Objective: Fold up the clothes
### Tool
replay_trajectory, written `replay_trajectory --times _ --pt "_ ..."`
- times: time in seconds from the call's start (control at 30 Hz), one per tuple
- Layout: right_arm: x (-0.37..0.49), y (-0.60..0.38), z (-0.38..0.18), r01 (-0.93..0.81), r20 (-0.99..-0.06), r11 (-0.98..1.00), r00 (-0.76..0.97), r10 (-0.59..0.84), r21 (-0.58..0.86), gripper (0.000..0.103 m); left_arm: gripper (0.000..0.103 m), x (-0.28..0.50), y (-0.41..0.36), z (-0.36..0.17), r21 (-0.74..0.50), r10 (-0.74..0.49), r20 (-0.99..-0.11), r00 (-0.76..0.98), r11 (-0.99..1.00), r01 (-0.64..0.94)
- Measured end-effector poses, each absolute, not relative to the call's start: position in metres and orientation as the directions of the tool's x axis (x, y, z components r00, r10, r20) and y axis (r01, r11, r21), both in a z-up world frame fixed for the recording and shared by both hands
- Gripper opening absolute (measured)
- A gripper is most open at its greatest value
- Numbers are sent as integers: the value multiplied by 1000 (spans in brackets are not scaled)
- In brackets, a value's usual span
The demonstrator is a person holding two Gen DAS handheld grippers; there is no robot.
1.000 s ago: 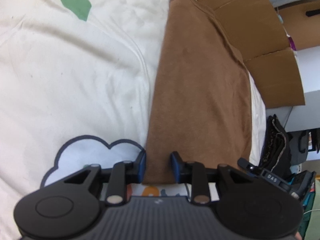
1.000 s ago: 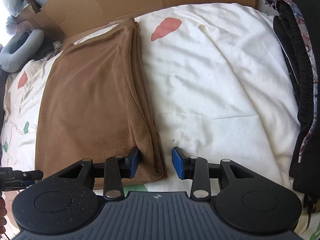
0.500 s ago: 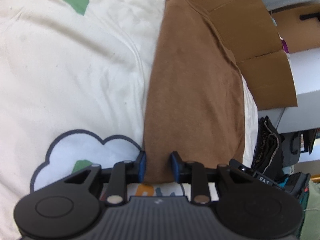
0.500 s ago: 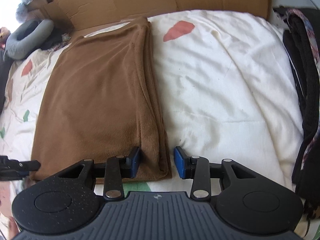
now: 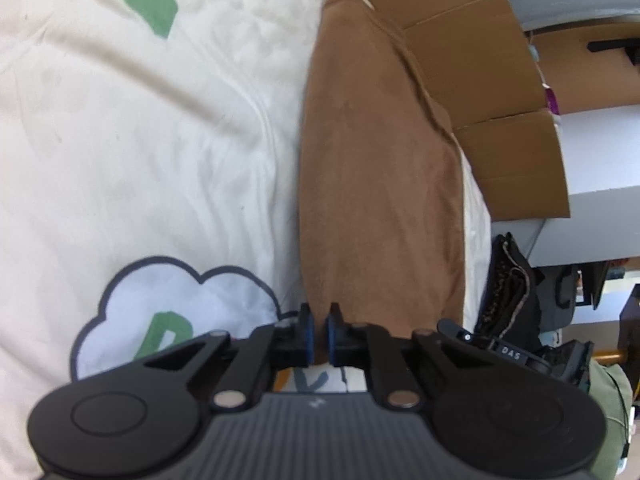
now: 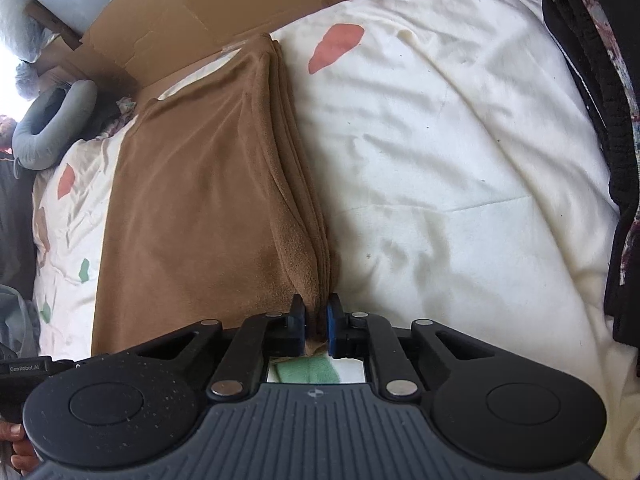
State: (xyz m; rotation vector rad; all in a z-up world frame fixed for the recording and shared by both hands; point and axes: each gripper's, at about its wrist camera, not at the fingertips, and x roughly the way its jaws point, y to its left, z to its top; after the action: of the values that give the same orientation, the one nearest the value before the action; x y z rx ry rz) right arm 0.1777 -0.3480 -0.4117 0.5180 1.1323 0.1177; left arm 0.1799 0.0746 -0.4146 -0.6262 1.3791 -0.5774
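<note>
Brown garment (image 6: 192, 216) (cream bedding (image 6: 460, 168))

One brown cloth (image 6: 192, 216), two hand-held grippers (image 5: 318, 336)

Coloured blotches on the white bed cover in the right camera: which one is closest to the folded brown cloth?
The big pink blotch beside the brown cloth's far end. The other pink and green blotches sit further off.

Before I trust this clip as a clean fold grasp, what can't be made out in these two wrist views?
- Left wrist view: the brown cloth corner under the left gripper is hidden by its fingers, and the picture is blurred.
- Right wrist view: how many layers the right gripper pinches is hidden between its pads.
- Right wrist view: the dark clothes pile is cut off by the frame edge.
</note>
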Motion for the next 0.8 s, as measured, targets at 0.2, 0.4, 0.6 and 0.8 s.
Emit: replay_trajectory --times 0.2,0.4,0.6,0.8 --pt "177 -346 -393 158 -820 861 427 381 482 7 6 185 80 -399 -707 -706 -702 93 707 36" --pt "176 -344 -384 158 -811 839 399 428 521 7 6 189 94 -391 -707 -704 -703 99 707 13" --pt "166 -334 -385 169 -797 809 370 477 563 7 5 188 112 -378 -686 -683 -724 99 728 11" --pt "153 -315 -384 128 -796 810 324 511 573 7 5 185 125 -373 -644 -642 -764 65 765 -3"
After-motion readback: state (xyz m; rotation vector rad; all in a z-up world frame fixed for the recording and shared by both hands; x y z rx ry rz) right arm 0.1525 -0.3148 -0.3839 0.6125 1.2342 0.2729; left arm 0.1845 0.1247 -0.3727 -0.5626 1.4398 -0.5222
